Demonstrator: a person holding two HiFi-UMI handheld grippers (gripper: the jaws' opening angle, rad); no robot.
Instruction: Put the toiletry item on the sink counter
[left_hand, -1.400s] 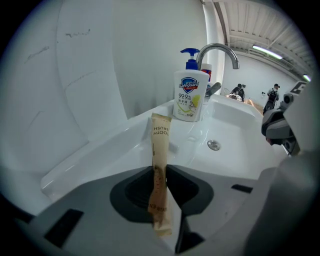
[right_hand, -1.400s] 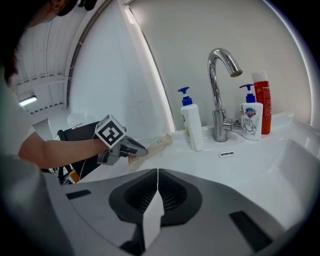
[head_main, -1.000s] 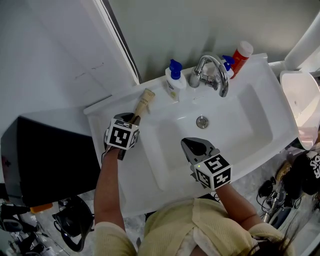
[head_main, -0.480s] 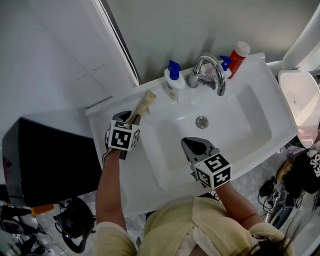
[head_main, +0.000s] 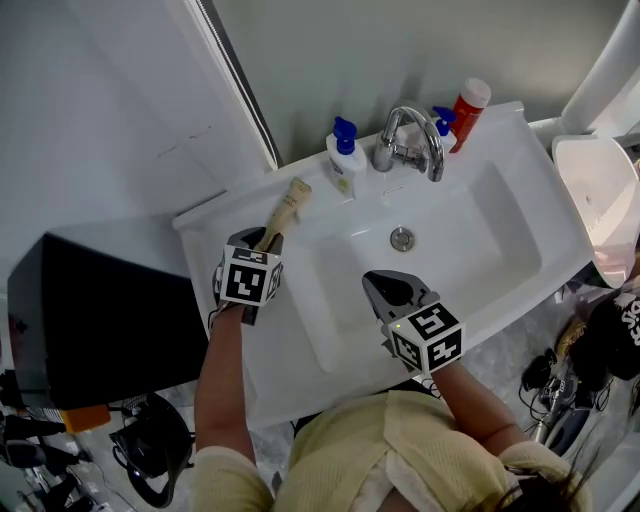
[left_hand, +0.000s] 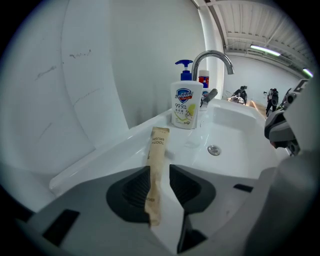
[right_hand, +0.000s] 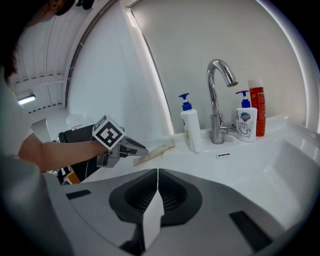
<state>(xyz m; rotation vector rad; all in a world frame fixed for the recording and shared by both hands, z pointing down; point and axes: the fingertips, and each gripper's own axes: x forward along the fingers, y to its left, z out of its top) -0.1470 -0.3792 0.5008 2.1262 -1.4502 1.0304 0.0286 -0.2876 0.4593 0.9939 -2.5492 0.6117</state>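
Left claw (head_main: 262, 240): jaws spread, nothing pinched.
Toiletry item: tan paper-wrapped toothbrush packet (left_hand: 158, 155) lay flat between the left claw's jaws, its far end past the tips.
Support: white ceramic sink counter (head_main: 215, 225), under the left claw and packet.
Ahead of left claw: white soap bottle with blue pump (head_main: 343, 165), beyond the packet.
Right claw (right_hand: 156, 172): jaws pressed together, empty, over the basin, right of the left claw.

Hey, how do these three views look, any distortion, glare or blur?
Head view: sharp, evenly lit, no strong glare on the sink. Left gripper view: fisheye bending, dark corners, yet the toothbrush packet print is legible. Right gripper view: same fisheye vignette, bright reflections on the faucet.
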